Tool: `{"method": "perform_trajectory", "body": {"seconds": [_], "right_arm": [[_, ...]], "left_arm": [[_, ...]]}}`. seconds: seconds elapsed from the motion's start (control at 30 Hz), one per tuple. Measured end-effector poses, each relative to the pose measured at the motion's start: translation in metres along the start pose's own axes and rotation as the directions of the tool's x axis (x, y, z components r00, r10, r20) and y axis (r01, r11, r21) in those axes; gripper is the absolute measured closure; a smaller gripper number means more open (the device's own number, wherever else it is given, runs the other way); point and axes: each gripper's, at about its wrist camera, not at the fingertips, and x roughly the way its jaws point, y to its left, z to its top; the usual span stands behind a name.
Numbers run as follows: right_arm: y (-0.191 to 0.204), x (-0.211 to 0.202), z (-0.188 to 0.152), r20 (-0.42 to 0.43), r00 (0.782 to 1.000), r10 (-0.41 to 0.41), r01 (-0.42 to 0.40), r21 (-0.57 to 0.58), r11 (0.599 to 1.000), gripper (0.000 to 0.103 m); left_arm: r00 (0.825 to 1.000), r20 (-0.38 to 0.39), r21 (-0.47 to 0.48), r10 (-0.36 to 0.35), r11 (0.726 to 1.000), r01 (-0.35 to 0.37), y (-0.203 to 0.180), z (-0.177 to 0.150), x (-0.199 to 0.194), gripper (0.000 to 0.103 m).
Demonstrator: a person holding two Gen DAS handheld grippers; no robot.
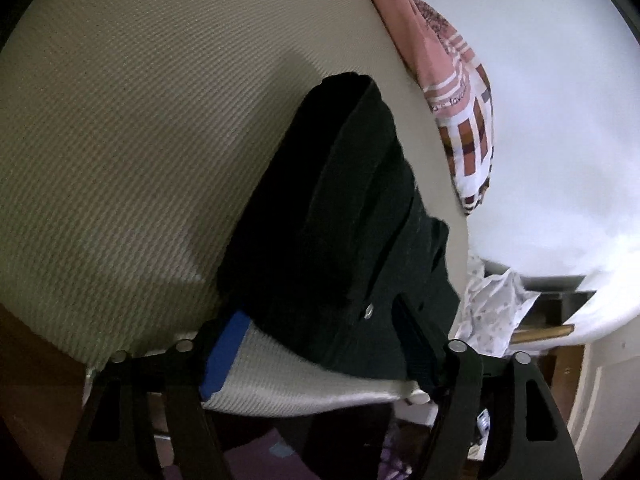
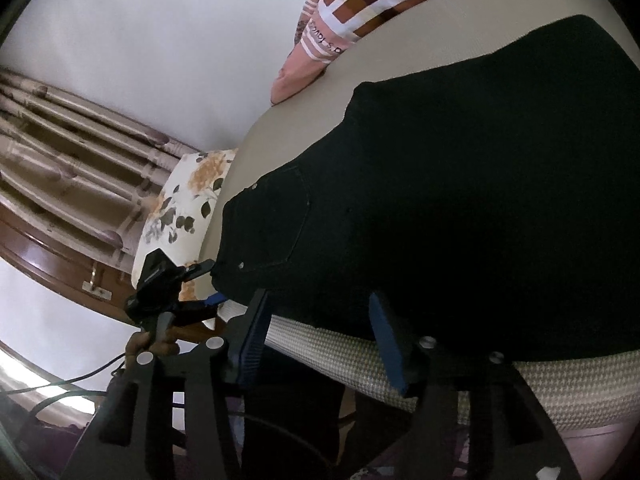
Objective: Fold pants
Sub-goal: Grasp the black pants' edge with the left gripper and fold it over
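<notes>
Black pants (image 1: pixel 340 216) lie folded on a beige woven mattress (image 1: pixel 120 140); a rivet and a back pocket show in the right wrist view (image 2: pixel 460 208). My left gripper (image 1: pixel 320 344) is open, its blue pads straddling the pants' near edge at the mattress edge. My right gripper (image 2: pixel 320 340) is open, its fingers either side of the pants' near hem. The left gripper also shows in the right wrist view (image 2: pixel 208 284), held in a hand at the pants' corner.
A pink and checked pillow (image 1: pixel 452 92) lies at the mattress's far side by a white wall. A floral pillow (image 2: pixel 184 204) and a wooden headboard (image 2: pixel 72 160) are to the left. White patterned cloth (image 1: pixel 492 304) hangs beside the bed.
</notes>
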Motion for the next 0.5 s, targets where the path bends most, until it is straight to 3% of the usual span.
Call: {"method": "perform_trajectory", "body": {"seconds": [0.07,0.13,0.27,0.3,0.37,0.4,0.5], "right_arm": [[0.001,0.0,0.0,0.001,1.0,0.001,-0.001,0.001,1.0,0.05],[0.001,0.0,0.0,0.002,1.0,0.004,-0.004,0.008,1.0,0.047],[0.001,0.002,0.0,-0.003,1.0,0.007,-0.007,0.015,1.0,0.045],[0.0,0.002,0.0,-0.003,1.0,0.008,-0.008,0.016,1.0,0.044],[0.0,0.003,0.0,-0.004,1.0,0.009,-0.009,0.018,1.0,0.044],[-0.001,0.004,0.001,-0.005,1.0,0.01,-0.01,0.023,1.0,0.043],[-0.002,0.006,0.002,-0.008,1.0,0.013,-0.013,0.031,0.999,0.043]], "left_arm": [[1.0,0.004,-0.006,-0.027,1.0,0.027,0.0,0.001,0.003,0.017],[0.999,0.022,-0.016,-0.047,0.999,0.047,0.001,-0.001,0.002,0.015],[0.996,0.083,0.05,-0.045,0.998,0.041,0.0,-0.011,-0.002,0.016],[0.995,0.098,0.078,-0.021,0.997,0.014,-0.002,-0.014,-0.003,0.019],[0.99,0.12,0.126,0.071,0.988,-0.086,-0.01,-0.015,-0.001,0.042],[0.988,0.119,0.134,0.099,0.984,-0.115,-0.011,-0.014,0.0,0.047],[0.987,0.117,0.112,0.11,0.986,-0.124,-0.004,-0.011,-0.002,0.06]]}}
